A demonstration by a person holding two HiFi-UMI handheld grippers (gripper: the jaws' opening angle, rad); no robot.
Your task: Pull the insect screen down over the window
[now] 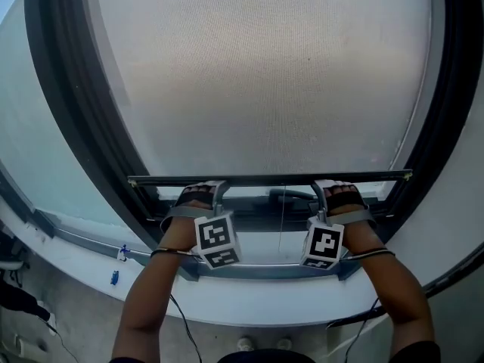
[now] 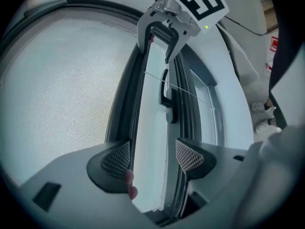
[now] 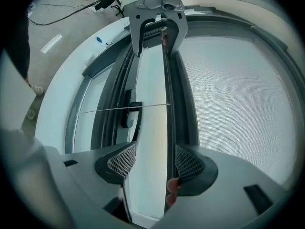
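The grey mesh insect screen (image 1: 265,74) hangs low over the window, and its dark bottom bar (image 1: 265,179) is just above the lower frame. Both grippers are at that bar, the left gripper (image 1: 203,193) near its left third and the right gripper (image 1: 333,190) near its right third. In the left gripper view the left gripper (image 2: 152,157) is open, with the bar (image 2: 136,94) running past its left pad and bare fingertips (image 2: 129,178) hooked beside it. The right gripper (image 3: 155,162) is open too, the bar (image 3: 167,94) against its right pad. A thin pull cord (image 1: 281,218) hangs from the bar's middle.
A black window handle (image 1: 291,195) sits on the lower frame between the two grippers. Below is the white sill (image 1: 249,301), with a small blue object (image 1: 113,278) on its left. Cables trail from both grippers, and shoes (image 1: 261,344) show on the floor.
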